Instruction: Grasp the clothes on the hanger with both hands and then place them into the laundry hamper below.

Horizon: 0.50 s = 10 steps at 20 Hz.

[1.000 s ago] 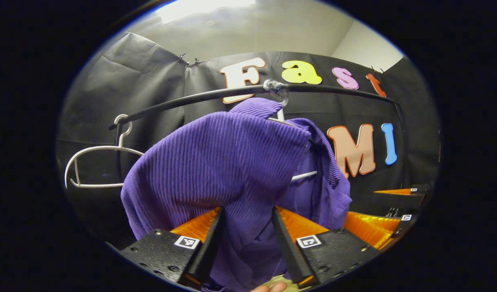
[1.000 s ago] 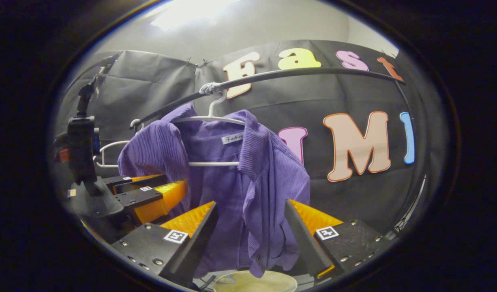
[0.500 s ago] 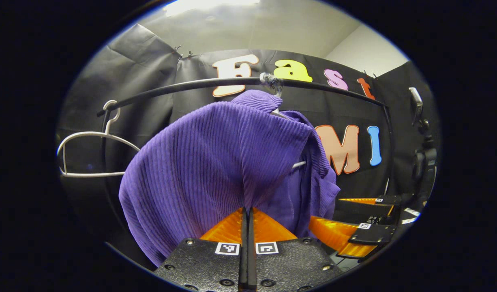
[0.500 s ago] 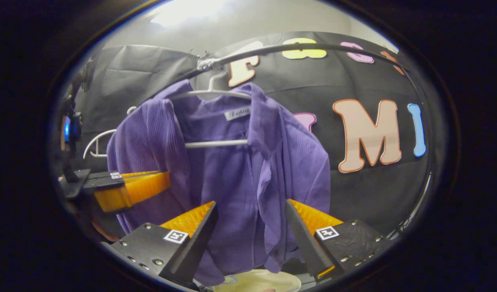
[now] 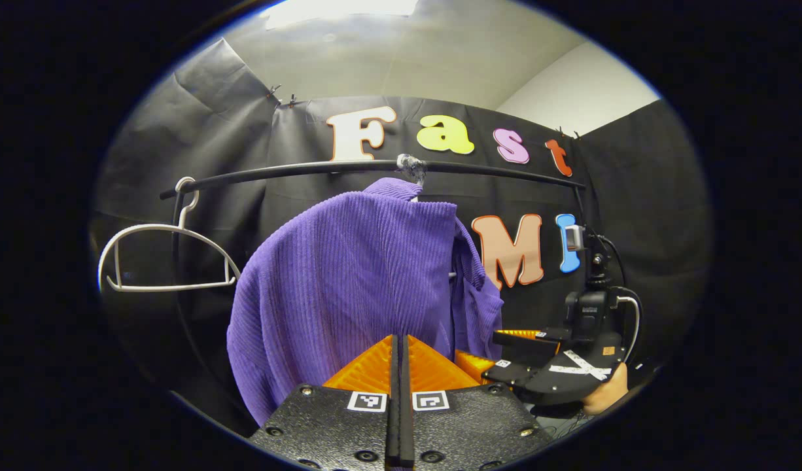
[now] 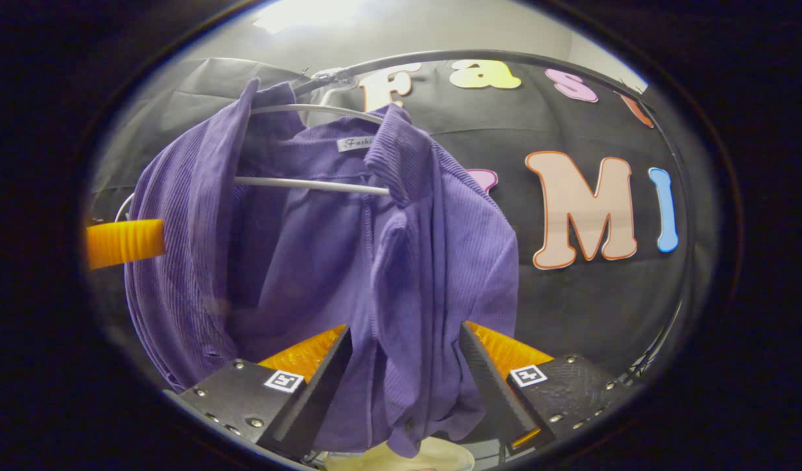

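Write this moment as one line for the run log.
left tongs: shut on purple shirt | right tongs: open around shirt front | shirt: on white hanger | rail

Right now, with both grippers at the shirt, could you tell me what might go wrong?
The left gripper looks shut on a thin fold of the purple shirt, so it may slip. The right gripper is open around the front edge; pulling now would be one-sided. The shirt drapes the white hanger and could snag.

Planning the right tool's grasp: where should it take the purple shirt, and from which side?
Grip the shirt's hanging front panel, the fold already between the open right tool's fingers. Come straight ahead from the open front: the fabric hangs as a free vertical fold below the hanger.
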Available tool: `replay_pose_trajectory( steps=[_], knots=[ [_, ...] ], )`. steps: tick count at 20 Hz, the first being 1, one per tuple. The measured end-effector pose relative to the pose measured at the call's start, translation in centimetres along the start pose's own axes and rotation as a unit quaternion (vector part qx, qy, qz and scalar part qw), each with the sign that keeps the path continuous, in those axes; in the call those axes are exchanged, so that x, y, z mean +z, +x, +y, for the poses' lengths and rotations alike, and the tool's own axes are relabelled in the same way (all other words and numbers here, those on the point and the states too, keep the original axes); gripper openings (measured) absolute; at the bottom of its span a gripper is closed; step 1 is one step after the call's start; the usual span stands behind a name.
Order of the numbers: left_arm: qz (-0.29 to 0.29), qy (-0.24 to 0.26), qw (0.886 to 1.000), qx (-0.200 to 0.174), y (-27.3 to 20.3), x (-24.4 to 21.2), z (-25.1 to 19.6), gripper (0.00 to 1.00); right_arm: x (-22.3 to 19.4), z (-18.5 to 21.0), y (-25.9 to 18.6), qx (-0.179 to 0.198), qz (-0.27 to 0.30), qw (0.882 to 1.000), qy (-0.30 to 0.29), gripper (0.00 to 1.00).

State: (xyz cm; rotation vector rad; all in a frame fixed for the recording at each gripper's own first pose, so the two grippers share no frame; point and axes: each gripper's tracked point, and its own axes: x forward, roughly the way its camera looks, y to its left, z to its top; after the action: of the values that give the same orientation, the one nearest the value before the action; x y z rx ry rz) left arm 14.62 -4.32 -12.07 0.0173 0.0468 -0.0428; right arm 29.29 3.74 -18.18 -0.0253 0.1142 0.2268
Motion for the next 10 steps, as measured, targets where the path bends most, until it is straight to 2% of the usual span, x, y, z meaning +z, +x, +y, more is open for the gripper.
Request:
replay_pose_trajectory(
  steps=[3, 5, 6, 7, 8, 9, 10],
  knots=[
    [0.017, -0.024, 0.999, 0.033, -2.0, -3.2, 1.2, 0.00, -0.7, 0.4, 0.9, 0.010, 0.000, 1.000, 0.016, 0.99],
    [0.027, 0.002, 0.998, 0.061, -2.6, -5.2, 1.4, 0.27, -1.3, 0.8, 2.3, 0.020, 0.003, 1.000, 0.019, 0.99],
    [0.026, 0.021, 0.997, 0.076, -2.7, -5.9, 1.5, 0.36, -1.8, 0.9, 3.0, 0.023, 0.008, 1.000, 0.019, 0.99],
    [0.021, 0.035, 0.995, 0.089, -3.1, -6.1, 1.5, 0.45, -2.0, 0.9, 3.5, 0.023, 0.015, 0.999, 0.021, 0.80],
    [0.019, 0.045, 0.994, 0.098, -3.3, -6.4, 1.4, 0.50, -2.0, 0.7, 3.9, 0.017, 0.017, 0.999, 0.025, 0.61],
    [0.011, 0.052, 0.993, 0.101, -3.6, -6.4, 1.1, 0.59, -1.9, 0.0, 4.0, 0.000, 0.018, 1.000, 0.020, 0.43],
    [0.001, 0.058, 0.992, 0.112, -3.8, -6.0, 1.2, 0.63, -1.6, -1.0, 4.0, -0.021, 0.012, 1.000, 0.015, 0.24]
  ],
)
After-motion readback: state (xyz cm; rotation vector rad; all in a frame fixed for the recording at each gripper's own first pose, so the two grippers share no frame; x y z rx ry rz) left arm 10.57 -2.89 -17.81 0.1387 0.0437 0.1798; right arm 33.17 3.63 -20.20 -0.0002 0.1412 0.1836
